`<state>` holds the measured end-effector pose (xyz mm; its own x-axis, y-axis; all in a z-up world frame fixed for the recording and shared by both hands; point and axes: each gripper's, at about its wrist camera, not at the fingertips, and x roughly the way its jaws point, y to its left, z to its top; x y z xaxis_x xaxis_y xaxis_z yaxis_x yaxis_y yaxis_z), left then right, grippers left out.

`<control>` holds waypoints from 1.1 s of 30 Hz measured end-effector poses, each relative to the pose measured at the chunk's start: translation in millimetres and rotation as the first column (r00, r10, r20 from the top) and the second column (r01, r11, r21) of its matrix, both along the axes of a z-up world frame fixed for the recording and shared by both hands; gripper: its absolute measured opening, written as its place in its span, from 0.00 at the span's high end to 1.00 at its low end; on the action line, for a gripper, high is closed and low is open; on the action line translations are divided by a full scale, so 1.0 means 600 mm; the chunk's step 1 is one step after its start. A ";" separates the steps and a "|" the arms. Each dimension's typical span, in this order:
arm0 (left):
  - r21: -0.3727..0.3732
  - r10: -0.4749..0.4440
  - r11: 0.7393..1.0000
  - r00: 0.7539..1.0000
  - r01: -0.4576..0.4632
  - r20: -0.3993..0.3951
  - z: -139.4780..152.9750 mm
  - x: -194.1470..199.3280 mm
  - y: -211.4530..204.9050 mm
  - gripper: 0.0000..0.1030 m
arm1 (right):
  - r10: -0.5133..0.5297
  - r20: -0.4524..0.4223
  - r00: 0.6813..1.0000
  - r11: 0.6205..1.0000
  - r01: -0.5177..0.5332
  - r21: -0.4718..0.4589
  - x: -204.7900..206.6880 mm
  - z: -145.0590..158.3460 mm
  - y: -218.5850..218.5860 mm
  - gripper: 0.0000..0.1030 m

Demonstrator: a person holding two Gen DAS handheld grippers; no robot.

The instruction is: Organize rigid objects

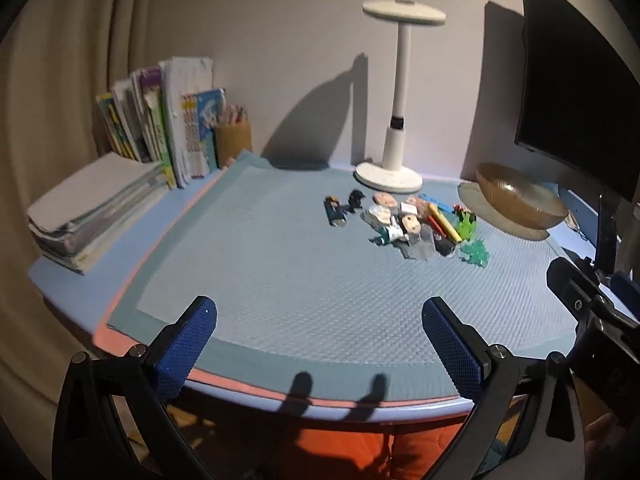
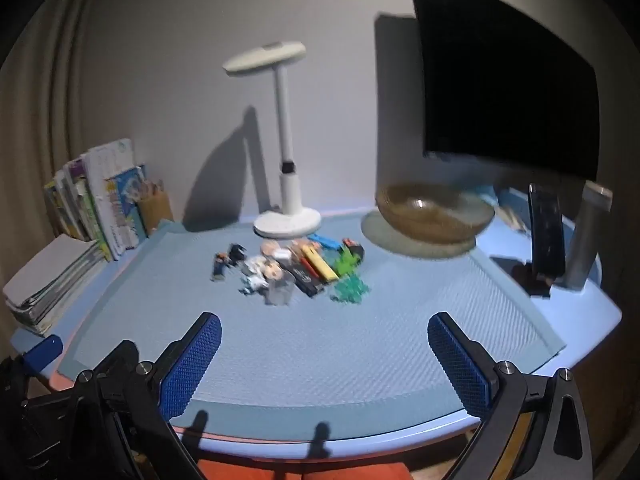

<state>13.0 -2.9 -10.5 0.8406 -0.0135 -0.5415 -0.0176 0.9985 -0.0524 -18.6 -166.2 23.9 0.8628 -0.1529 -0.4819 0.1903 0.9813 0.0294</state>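
Hovering over the near desk (image 1: pixel 100 288) edge, both claws, left claw (image 1: pixel 320 344) and right claw (image 2: pixel 324 354), gaping empty; best reaching toward twelve o'clock, singling one toy from the pile (image 1: pixel 416 224) for the bowl (image 1: pixel 520 204).

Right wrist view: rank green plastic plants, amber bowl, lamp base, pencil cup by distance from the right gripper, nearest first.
Measured from the right gripper, open over the near edge of the mat:
1. Green plastic plants, front right of the toy pile.
2. Lamp base and amber bowl, behind the pile, bowl to the right: too close to call.
3. Pencil cup, far left by the books.
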 end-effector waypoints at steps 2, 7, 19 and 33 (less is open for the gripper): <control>0.001 -0.003 1.000 1.000 0.003 -0.024 -0.017 0.023 -0.013 0.01 | -0.022 -0.029 0.999 0.999 0.023 0.030 0.022 -0.021 -0.022 0.00; 0.037 -0.022 0.999 0.998 0.025 -0.063 -0.040 0.069 -0.038 0.01 | -0.082 -0.108 0.991 0.990 0.094 0.105 0.064 -0.066 -0.084 0.00; 0.057 -0.065 0.996 0.991 0.072 -0.113 -0.078 0.107 -0.060 0.01 | -0.076 -0.170 0.983 0.996 0.081 0.026 0.115 -0.105 -0.085 0.00; 0.057 -0.084 0.994 0.991 0.090 -0.102 -0.063 0.051 -0.063 0.01 | -0.072 -0.171 0.983 0.997 0.075 0.006 0.075 -0.090 -0.064 0.00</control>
<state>43.8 -40.9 -48.3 0.7797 -0.0483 -0.6243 0.0673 0.9977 0.0069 26.7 -204.8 -30.4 0.7542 -0.2057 -0.6235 0.2652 0.9642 0.0028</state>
